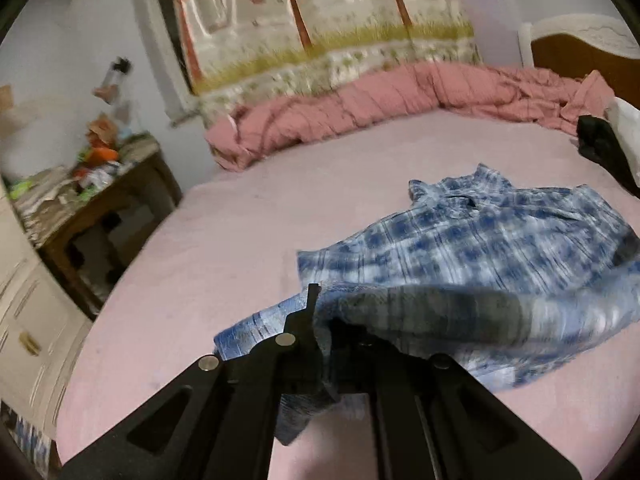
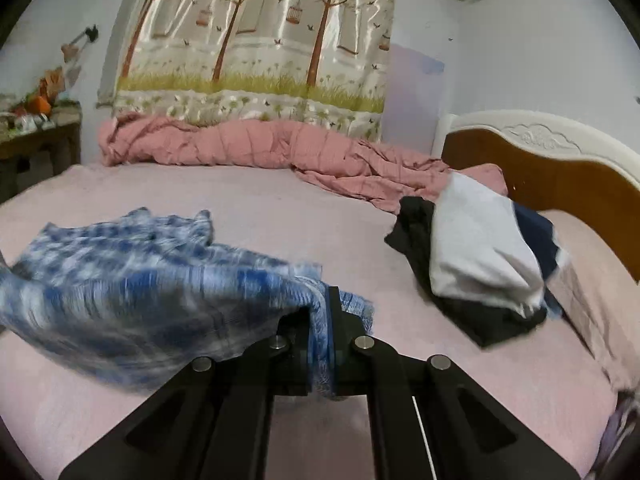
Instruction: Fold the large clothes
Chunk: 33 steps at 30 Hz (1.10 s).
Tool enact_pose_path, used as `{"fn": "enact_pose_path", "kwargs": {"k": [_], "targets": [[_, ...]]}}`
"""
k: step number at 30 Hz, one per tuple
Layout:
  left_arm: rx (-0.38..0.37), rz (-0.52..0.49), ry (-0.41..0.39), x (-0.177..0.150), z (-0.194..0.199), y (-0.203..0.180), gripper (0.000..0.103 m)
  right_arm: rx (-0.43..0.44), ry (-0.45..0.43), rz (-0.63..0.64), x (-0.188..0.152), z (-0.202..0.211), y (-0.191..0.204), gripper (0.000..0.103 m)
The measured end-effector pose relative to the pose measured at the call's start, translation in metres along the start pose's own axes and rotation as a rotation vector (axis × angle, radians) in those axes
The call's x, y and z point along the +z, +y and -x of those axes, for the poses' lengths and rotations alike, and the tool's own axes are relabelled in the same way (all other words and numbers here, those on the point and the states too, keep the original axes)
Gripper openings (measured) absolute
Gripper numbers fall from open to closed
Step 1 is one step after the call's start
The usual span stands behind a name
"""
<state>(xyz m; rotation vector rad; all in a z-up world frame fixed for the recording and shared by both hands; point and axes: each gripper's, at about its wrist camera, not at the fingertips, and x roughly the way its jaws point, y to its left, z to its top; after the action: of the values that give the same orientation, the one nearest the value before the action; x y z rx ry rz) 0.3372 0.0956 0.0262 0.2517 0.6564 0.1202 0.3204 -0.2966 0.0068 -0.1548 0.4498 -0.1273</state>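
Landmark: the bed [image 2: 248,208], pink sheet, bare over most of its top. On it, toward the headboard [image 2: 560,176], a heap of clothes [image 2: 480,256]: black piece underneath, white piece on top, dark blue edge behind; well apart from the shirt. A rumpled pink quilt [image 2: 248,140] runs along the far edge of the bed, under a curtain [image 2: 260,40] printed with trees and birdcages. Off the foot-side corner of the bed stands a wooden side table [image 1: 100,204], crowded with small clutter; pale drawers nearer the camera. Walls pale. Nothing lies between the grippers and the shirt. The blue plaid shirt [image 1: 492,240] sits on the bed's near middle, collar toward the quilt, long axis running from collar to the near hem; hem end is lifted off the sheet, collar end lies flat. Left gripper [image 1: 316,308]: fingers pinched tight on the hem corner, cloth draped over and hanging beneath. Right gripper [image 2: 325,312]: fingers clamped together with a fold of the same shirt between them. Shirt blurred in both views.
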Motion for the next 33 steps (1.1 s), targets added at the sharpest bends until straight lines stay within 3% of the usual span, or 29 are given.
{"fn": "enact_pose_path", "kwargs": {"k": [5, 9, 14, 17, 18, 19, 20, 21, 22, 24, 28, 33], "targets": [[-0.011, 0.077, 0.155, 0.029, -0.080, 0.014, 0.003, 0.023, 0.086, -0.050, 0.039, -0.072, 0.001, 0.005], [-0.044, 0.121, 0.228, 0.032, -0.134, 0.007, 0.003, 0.051, 0.174, -0.096, 0.046, -0.134, 0.010, 0.005], [-0.113, 0.199, 0.246, 0.030, -0.168, 0.006, 0.003, 0.045, 0.232, -0.155, 0.046, -0.187, 0.015, 0.005], [-0.127, 0.206, 0.254, 0.026, -0.175, 0.009, 0.017, 0.063, 0.271, -0.167, 0.044, -0.203, 0.014, 0.005], [-0.102, 0.203, 0.245, 0.024, -0.173, 0.012, 0.035, 0.065, 0.279, -0.155, 0.042, -0.204, 0.015, 0.006], [-0.078, 0.212, 0.225, 0.024, -0.171, 0.017, 0.050, 0.064, 0.279, -0.144, 0.039, -0.204, 0.015, 0.012], [-0.071, 0.237, 0.184, 0.019, -0.161, 0.023, 0.057, 0.056, 0.274, -0.138, 0.037, -0.201, 0.014, 0.019], [-0.088, 0.254, 0.149, 0.015, -0.154, 0.029, 0.066, 0.045, 0.262, -0.132, 0.035, -0.195, 0.011, 0.036], [-0.110, 0.272, 0.116, 0.011, -0.144, 0.034, 0.071, 0.025, 0.244, -0.127, 0.032, -0.188, 0.009, 0.063], [-0.140, 0.309, 0.064, 0.001, -0.122, 0.043, 0.079, -0.003, 0.196, -0.128, 0.029, -0.173, 0.001, 0.087], [-0.208, 0.374, 0.022, -0.016, -0.088, 0.052, 0.091, 0.023, 0.155, -0.180, 0.025, -0.145, -0.021, 0.088], [-0.272, 0.396, 0.066, -0.038, -0.066, 0.045, 0.093, 0.125, 0.203, -0.334, 0.004, -0.125, -0.050, 0.088]]}}
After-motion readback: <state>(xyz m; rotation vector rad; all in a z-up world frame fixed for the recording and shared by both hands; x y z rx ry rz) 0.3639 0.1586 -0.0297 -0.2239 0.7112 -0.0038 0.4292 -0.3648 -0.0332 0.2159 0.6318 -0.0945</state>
